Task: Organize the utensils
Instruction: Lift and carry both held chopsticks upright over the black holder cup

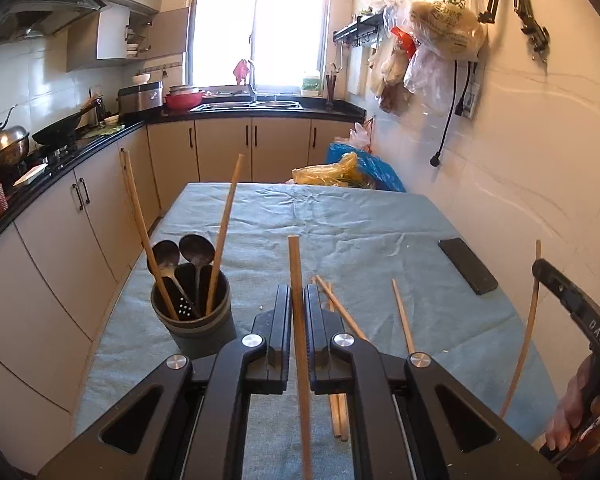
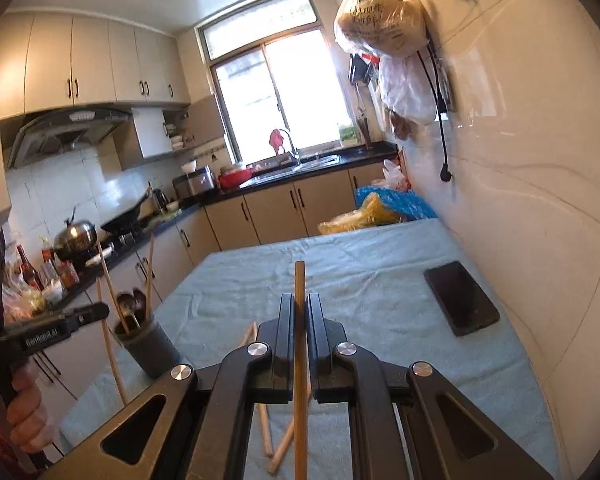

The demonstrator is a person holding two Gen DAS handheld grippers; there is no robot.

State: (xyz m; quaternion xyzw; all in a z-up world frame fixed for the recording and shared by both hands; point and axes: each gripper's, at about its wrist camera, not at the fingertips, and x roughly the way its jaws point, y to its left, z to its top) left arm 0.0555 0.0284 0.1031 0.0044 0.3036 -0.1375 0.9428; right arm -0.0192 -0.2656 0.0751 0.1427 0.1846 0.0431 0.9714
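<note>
Firmly clamped in left claw (image 1: 298, 300): one chopstick (image 1: 299, 320), upright. Likewise in right claw (image 2: 300, 312): another chopstick (image 2: 300, 320). Left of both, grey utensil holder (image 1: 194, 320); beneath them, loose chopsticks (image 1: 403, 316) on blue-clothed bench (image 1: 360, 220).

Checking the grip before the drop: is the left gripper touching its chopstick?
Touching. In the left wrist view, the left gripper has its jaws shut on the chopstick, both pads pressed against its sides with no gap.
</note>
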